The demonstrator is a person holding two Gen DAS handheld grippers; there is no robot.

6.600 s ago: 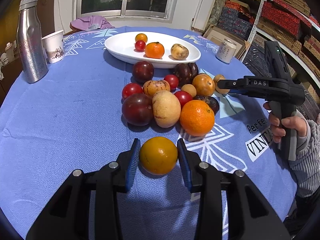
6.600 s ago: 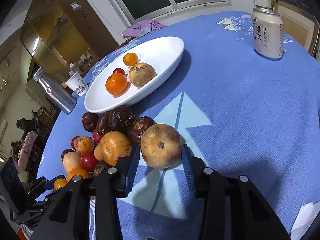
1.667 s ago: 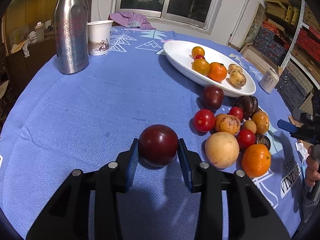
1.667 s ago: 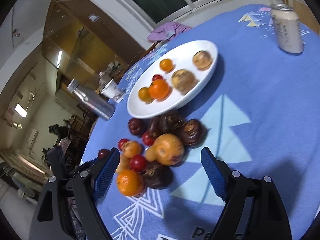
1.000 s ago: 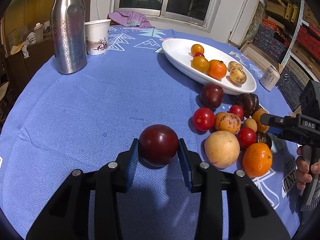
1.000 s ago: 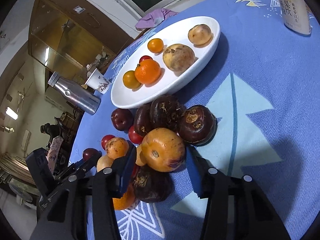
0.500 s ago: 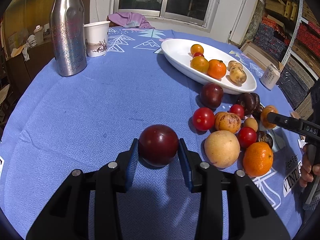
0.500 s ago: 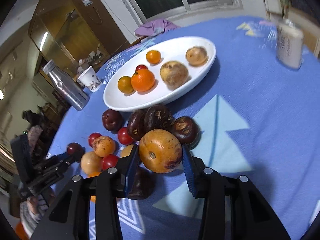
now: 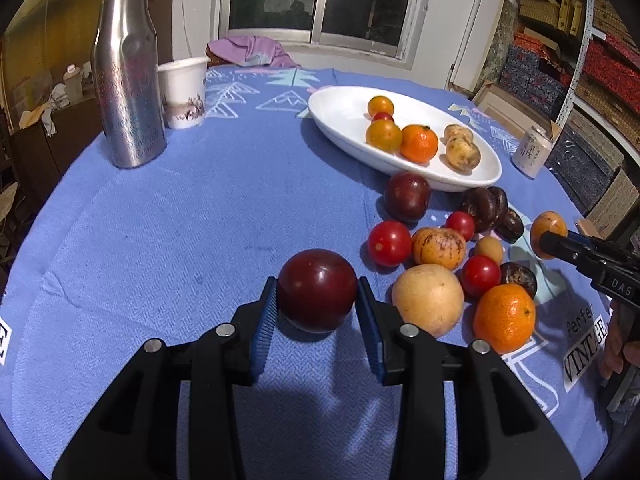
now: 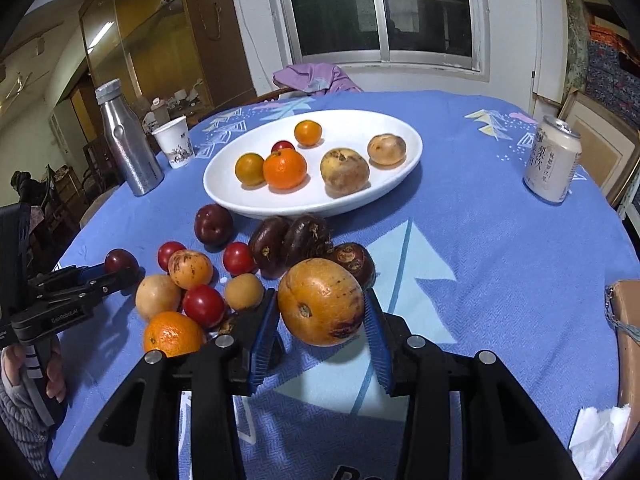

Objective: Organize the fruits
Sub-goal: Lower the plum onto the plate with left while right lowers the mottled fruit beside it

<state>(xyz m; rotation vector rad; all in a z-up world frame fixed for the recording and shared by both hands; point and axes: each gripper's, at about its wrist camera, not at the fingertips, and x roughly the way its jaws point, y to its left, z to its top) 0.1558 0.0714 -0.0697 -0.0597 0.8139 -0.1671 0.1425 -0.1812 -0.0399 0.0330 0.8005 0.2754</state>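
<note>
My left gripper (image 9: 317,308) is shut on a dark red plum (image 9: 317,290), held just above the blue cloth, left of the loose fruit pile (image 9: 452,256). My right gripper (image 10: 321,312) is shut on an orange-yellow fruit with dark blotches (image 10: 321,300), lifted above the pile's near edge. The white oval plate (image 10: 392,182) lies beyond, holding two oranges, a small red fruit, a yellow-orange fruit and two brown fruits. In the left wrist view the plate (image 9: 340,116) is far right and the right gripper (image 9: 548,234) shows with its fruit.
A steel bottle (image 9: 128,68) and a paper cup (image 9: 182,92) stand at the far left. A drinks can (image 10: 551,160) stands at the right. A cardboard box (image 10: 626,320) and tissue (image 10: 600,436) lie at the right edge.
My right gripper closed on the orange-yellow fruit and has lifted it up from the pile. My left gripper has kept holding the plum almost still.
</note>
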